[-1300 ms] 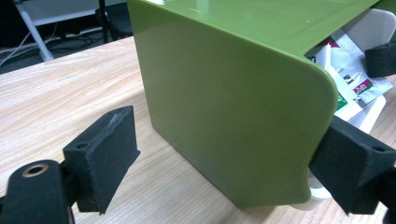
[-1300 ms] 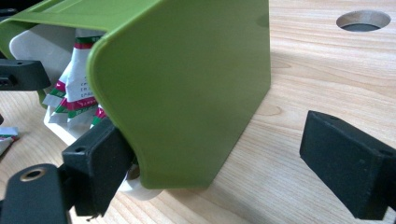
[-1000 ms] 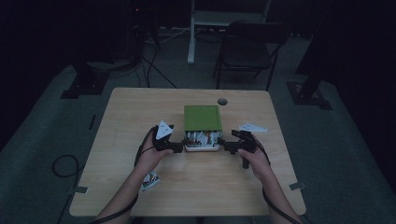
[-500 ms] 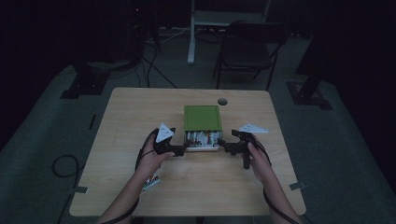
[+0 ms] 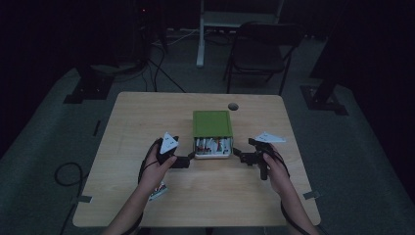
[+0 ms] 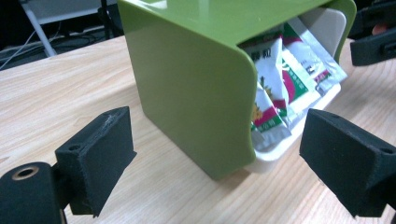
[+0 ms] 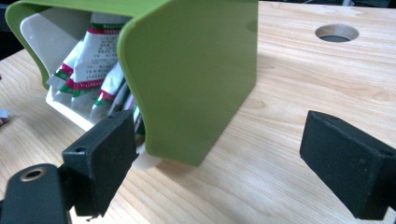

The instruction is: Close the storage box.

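Note:
A green box (image 5: pixel 211 123) stands mid-table, and its white drawer (image 5: pixel 212 152) sticks out toward me with several sachets (image 5: pixel 211 145) in it. My left gripper (image 5: pixel 188 159) is at the box's front-left corner. In the left gripper view the open gripper (image 6: pixel 219 161) has just been opening, with the corner of the box (image 6: pixel 187 79) and the sachets (image 6: pixel 275 88) between the jaws, untouched. My right gripper (image 5: pixel 236 152) is at the front-right corner. In the right gripper view it (image 7: pixel 224 161) stands open around the corner of the box (image 7: pixel 196 70).
A round cable hole (image 5: pixel 233 106) lies in the tabletop behind the box. A loose sachet (image 5: pixel 157 190) lies near the left forearm at the table's front. A dark chair (image 5: pixel 264 54) stands beyond the far edge.
Both hands have barely shifted beside the box. The box and its drawer have stayed in place.

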`<state>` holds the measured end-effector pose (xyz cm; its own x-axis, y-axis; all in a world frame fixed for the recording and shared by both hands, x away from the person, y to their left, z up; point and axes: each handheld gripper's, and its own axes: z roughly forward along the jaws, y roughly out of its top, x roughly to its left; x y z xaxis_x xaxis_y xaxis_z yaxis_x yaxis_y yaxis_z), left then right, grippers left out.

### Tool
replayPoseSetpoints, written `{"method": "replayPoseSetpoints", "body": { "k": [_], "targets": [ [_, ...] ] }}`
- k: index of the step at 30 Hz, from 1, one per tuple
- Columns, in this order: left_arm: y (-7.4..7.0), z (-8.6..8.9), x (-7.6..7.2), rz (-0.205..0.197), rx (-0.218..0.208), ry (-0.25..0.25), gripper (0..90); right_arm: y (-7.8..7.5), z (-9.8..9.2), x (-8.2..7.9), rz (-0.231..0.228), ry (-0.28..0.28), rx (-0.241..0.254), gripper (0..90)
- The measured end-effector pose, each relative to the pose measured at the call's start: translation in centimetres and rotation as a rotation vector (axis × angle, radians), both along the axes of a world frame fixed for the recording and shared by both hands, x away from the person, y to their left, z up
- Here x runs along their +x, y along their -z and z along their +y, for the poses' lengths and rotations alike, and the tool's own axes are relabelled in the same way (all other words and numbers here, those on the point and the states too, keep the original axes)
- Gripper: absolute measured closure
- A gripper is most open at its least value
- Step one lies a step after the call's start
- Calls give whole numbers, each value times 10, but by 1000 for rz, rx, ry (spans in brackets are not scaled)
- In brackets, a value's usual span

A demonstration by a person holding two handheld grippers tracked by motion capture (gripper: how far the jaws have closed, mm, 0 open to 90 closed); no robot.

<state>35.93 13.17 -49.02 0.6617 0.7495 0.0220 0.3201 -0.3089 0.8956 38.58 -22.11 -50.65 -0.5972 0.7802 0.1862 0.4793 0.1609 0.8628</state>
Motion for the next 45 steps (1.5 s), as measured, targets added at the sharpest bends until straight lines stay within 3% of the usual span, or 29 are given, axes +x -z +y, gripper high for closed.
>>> {"method": "replayPoseSetpoints", "body": {
  "k": [12,17,27,30,35,45],
  "targets": [
    [14,-1,-16,47,23,23,107,2,-24,-16,-4,39,-44,106],
    [22,-4,-26,83,96,26,107,4,-35,-25,0,53,-66,106],
    [24,-15,-43,128,86,67,107,14,-53,-43,10,79,-99,106],
    [25,-16,-49,142,95,62,107,15,-58,-50,20,91,-84,106],
    [28,-19,-58,188,142,66,108,17,-64,-62,28,108,-104,106],
    [35,-27,-71,224,223,87,148,17,-71,-82,55,156,-116,106]
  ]
}}
